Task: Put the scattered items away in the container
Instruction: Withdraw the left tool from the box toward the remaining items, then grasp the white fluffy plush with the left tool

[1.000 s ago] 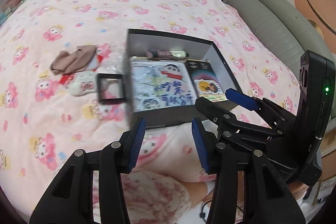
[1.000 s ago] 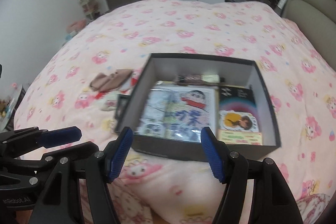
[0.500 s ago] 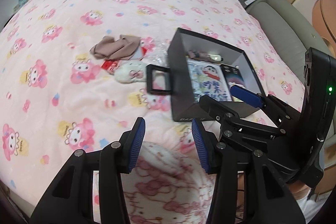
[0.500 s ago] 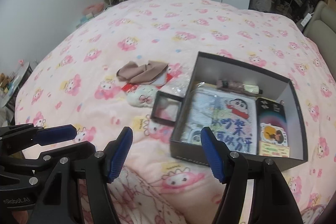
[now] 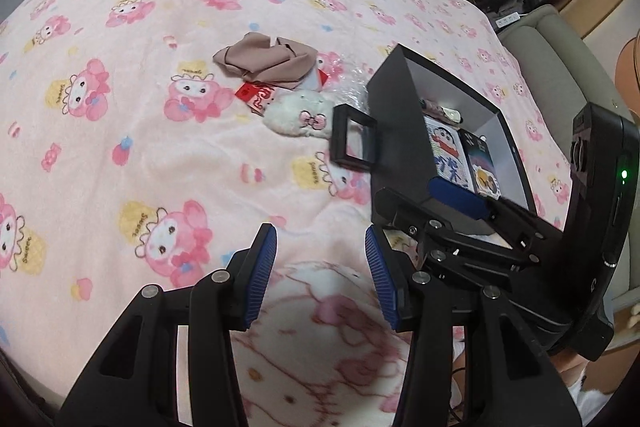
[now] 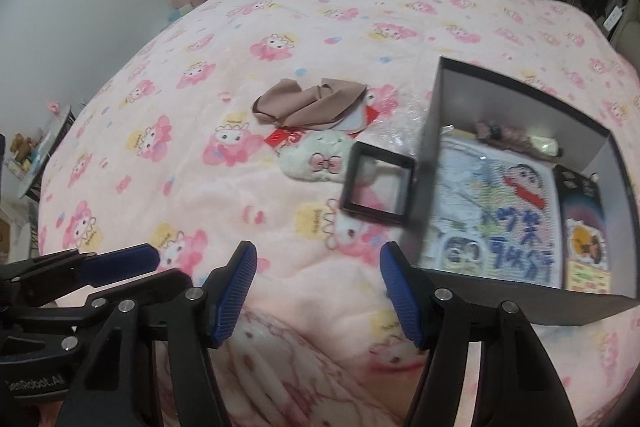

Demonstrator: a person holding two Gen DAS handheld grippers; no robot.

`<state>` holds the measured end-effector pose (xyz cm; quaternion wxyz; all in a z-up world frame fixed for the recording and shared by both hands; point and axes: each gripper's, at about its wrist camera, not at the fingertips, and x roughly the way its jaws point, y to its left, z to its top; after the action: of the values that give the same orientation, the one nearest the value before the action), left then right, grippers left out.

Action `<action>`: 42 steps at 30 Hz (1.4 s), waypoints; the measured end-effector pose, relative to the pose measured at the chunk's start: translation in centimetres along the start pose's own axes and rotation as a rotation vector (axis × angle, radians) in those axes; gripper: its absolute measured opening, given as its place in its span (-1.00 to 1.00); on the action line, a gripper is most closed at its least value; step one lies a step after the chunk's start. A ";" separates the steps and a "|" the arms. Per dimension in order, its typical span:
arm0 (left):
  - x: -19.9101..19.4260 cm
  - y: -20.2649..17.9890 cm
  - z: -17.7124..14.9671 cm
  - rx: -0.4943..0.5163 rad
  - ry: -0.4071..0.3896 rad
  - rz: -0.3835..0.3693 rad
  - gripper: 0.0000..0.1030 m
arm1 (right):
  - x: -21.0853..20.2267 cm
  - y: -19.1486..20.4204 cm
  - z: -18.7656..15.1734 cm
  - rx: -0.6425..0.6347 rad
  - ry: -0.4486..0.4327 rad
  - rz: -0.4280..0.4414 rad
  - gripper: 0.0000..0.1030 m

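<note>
My left gripper (image 5: 320,267) hangs open and empty over the bed (image 5: 140,7); my right gripper (image 6: 318,283) holds nothing either, its jaws closing a little. I judge I am between pickups, approaching the next loose item. Ahead and right of both sits a small black frame (image 6: 376,189) touching the black box (image 6: 520,99), already part-filled. Next I must open around that frame. Beyond lie a white plush (image 6: 316,159), a red packet (image 6: 286,139) and crumpled tan cloth (image 6: 308,105).
</note>
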<state>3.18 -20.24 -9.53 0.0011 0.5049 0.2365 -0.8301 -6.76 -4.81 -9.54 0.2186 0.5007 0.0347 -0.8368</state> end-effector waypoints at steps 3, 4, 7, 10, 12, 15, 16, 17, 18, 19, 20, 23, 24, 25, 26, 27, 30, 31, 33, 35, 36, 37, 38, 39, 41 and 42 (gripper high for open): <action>0.8 1.2 0.7 -0.019 0.007 -0.006 -0.08 | 1.5 0.1 0.3 0.030 0.027 0.043 0.19; 1.0 1.6 0.9 -0.026 0.004 -0.008 -0.08 | 1.9 0.2 0.5 0.033 0.030 0.050 0.19; 1.8 3.2 2.0 -0.060 -0.008 -0.010 -0.07 | 3.0 0.6 1.6 0.025 0.034 0.054 0.19; 3.0 4.7 3.4 -0.094 -0.018 -0.014 -0.07 | 3.4 0.1 3.1 0.050 0.017 0.072 0.19; 4.4 5.5 4.4 -0.113 -0.005 -0.033 -0.07 | 3.5 -0.8 4.0 0.080 -0.001 0.060 0.19; 6.9 6.0 6.0 -0.109 0.023 -0.055 -0.07 | 3.4 -2.3 5.1 0.115 -0.031 0.036 0.19; 7.9 6.1 6.6 -0.106 0.036 -0.067 -0.07 | 3.5 -2.7 5.3 0.123 -0.034 0.037 0.19; 8.7 6.2 7.2 -0.107 0.047 -0.076 -0.07 | 3.7 -3.0 5.6 0.129 -0.034 0.040 0.19; 9.7 6.3 7.8 -0.111 0.058 -0.083 -0.07 | 4.0 -3.2 5.8 0.135 -0.033 0.044 0.19; 10.6 6.6 8.4 -0.116 0.069 -0.088 -0.06 | 4.2 -3.3 5.9 0.137 -0.033 0.046 0.19; 11.4 6.7 8.9 -0.120 0.079 -0.095 -0.03 | 4.4 -3.4 6.1 0.136 -0.034 0.044 0.19; 13.7 7.2 10.2 -0.142 0.104 -0.137 0.07 | 5.1 -3.5 6.5 0.127 -0.033 0.031 0.19; 14.4 7.4 10.5 -0.154 0.113 -0.148 0.07 | 5.2 -3.5 6.6 0.123 -0.031 0.028 0.19; 15.0 7.6 10.8 -0.166 0.122 -0.157 0.07 | 5.3 -3.5 6.6 0.119 -0.030 0.028 0.19; 15.6 7.7 10.9 -0.175 0.129 -0.167 0.07 | 5.3 -3.5 6.6 0.116 -0.028 0.029 0.19; 16.1 7.8 10.9 -0.183 0.137 -0.178 0.02 | 5.4 -3.4 6.6 0.112 -0.025 0.030 0.19; 16.9 8.2 10.7 -0.219 0.159 -0.224 -0.50 | 5.6 -3.0 6.4 0.097 -0.017 0.028 0.19; 16.4 8.2 10.5 -0.219 0.148 -0.226 -0.57 | 5.7 -2.9 6.3 0.095 -0.011 0.029 0.19; 14.8 8.0 10.0 -0.207 0.107 -0.217 -0.72 | 5.8 -2.4 6.1 0.089 0.002 0.037 0.19; 13.0 8.3 9.2 -0.204 0.069 -0.189 -0.73 | 5.7 -1.7 5.9 0.076 0.003 0.043 0.19; 12.1 8.6 8.7 -0.206 0.050 -0.172 -0.73 | 5.6 -1.3 5.9 0.067 0.002 0.045 0.19; 11.2 9.1 8.2 -0.213 0.035 -0.162 -0.73 | 5.6 -0.9 5.9 0.061 0.001 0.050 0.19; 10.5 9.6 7.6 -0.226 0.025 -0.159 -0.73 | 5.7 -0.5 5.9 0.056 0.003 0.056 0.19; 10.0 10.3 7.1 -0.242 0.019 -0.158 -0.73 | 6.0 -0.1 5.8 0.051 0.010 0.062 0.19; 8.9 11.5 6.3 -0.267 0.005 -0.140 -0.73 | 6.5 0.4 5.8 0.052 0.020 0.063 0.19; 8.3 12.0 5.9 -0.275 -0.003 -0.130 -0.73 | 6.8 0.5 5.8 0.065 0.021 0.060 0.19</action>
<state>-2.91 -31.25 -18.96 0.0168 0.4822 0.3800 -0.7892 -14.09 -9.14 -12.34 0.2267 0.5170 -0.0053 -0.8254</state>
